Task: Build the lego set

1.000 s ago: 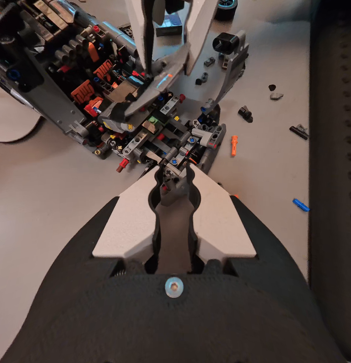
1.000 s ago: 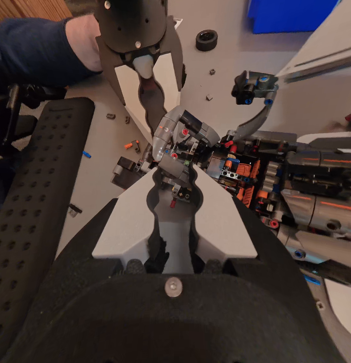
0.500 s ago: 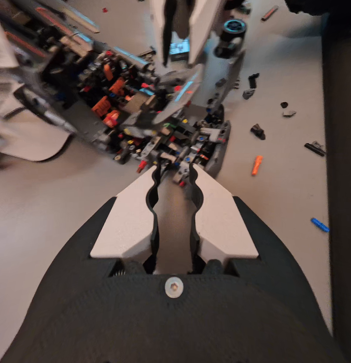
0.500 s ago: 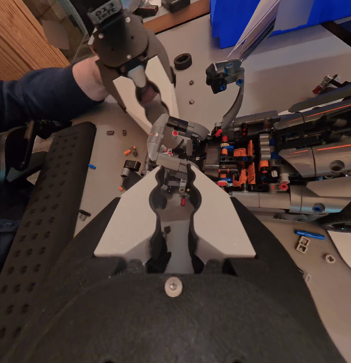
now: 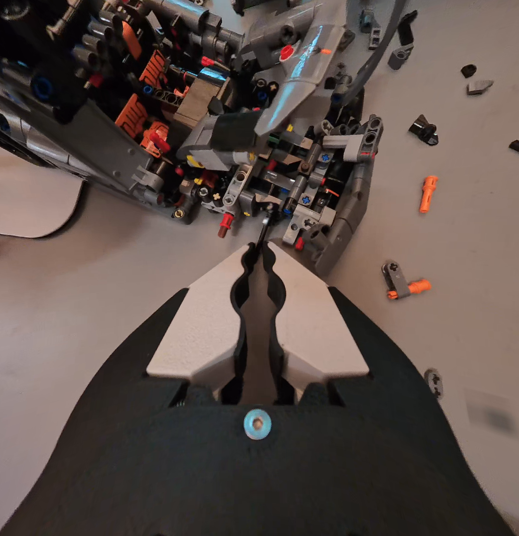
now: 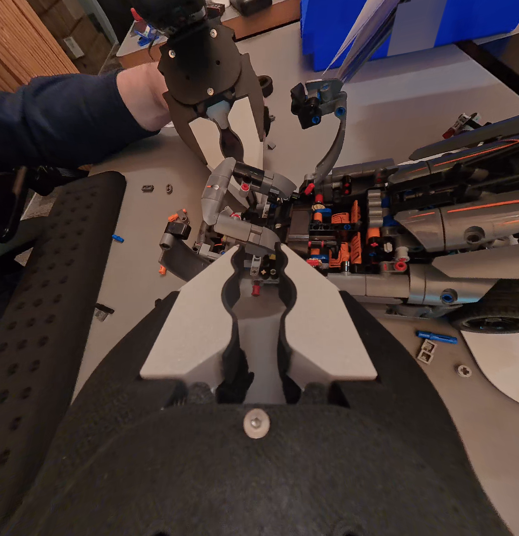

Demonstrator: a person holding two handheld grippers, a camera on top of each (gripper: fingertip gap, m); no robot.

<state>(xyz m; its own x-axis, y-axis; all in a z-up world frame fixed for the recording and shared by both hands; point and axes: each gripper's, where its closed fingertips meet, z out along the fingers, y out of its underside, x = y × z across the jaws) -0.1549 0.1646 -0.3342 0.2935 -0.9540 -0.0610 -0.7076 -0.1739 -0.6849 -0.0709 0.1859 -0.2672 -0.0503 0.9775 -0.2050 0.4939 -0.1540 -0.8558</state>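
Ok, left wrist view first. Our left gripper (image 5: 258,244) has its jaws nearly pressed together, pinching a thin black rod (image 5: 264,226) at the very tips. The rod's far end reaches the near edge of the lego model (image 5: 194,121), between a red pin (image 5: 227,222) and a light grey beam (image 5: 306,217). The model lies on the grey table (image 5: 78,319) and fills the upper half of the frame, with its open inner frame facing us. We see orange ribbed parts (image 5: 135,116) and a grey curved panel (image 5: 296,72) on top. Loose parts lie to the right: an orange pin (image 5: 428,193), a grey connector with orange pins (image 5: 400,282), and small black bits (image 5: 423,130). The right gripper is out of this frame.

Next, right wrist view. Our right gripper (image 6: 258,246) has its jaws standing apart, tips either side of a grey curved block (image 6: 252,232) at the model's (image 6: 368,232) end. We cannot tell whether the pads bear on it. A red pin (image 6: 255,289) shows in the gap. The model runs off to the right, with a black wheel (image 6: 496,322) at the edge. A curved grey arm (image 6: 333,136) rises from it, carrying a black block. The left gripper (image 6: 238,158) comes down onto the model's far side, held by a hand (image 6: 142,98) in a dark blue sleeve (image 6: 49,116). Its tips are hidden behind the grey panels. A perforated black pad (image 6: 49,290) sits on the left, and a blue bin (image 6: 426,26) at the top. A blue pin (image 6: 436,338) lies on the table (image 6: 426,406) near the wheel.
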